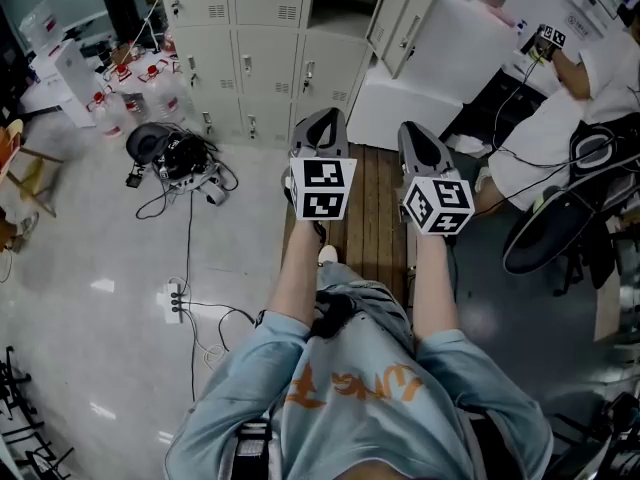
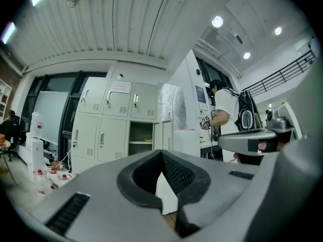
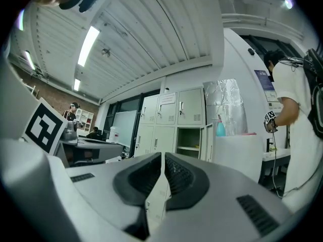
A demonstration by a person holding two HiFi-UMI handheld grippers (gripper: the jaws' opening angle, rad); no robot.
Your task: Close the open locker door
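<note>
The left hand-held gripper (image 1: 320, 118) and the right hand-held gripper (image 1: 421, 133) both have their jaws pressed together on nothing and point level toward the lockers (image 1: 250, 63). Well ahead and slightly right, the open locker door (image 1: 398, 16) stands upright, swung outward, nearer the right one. The locker labels are too small to read.
</note>
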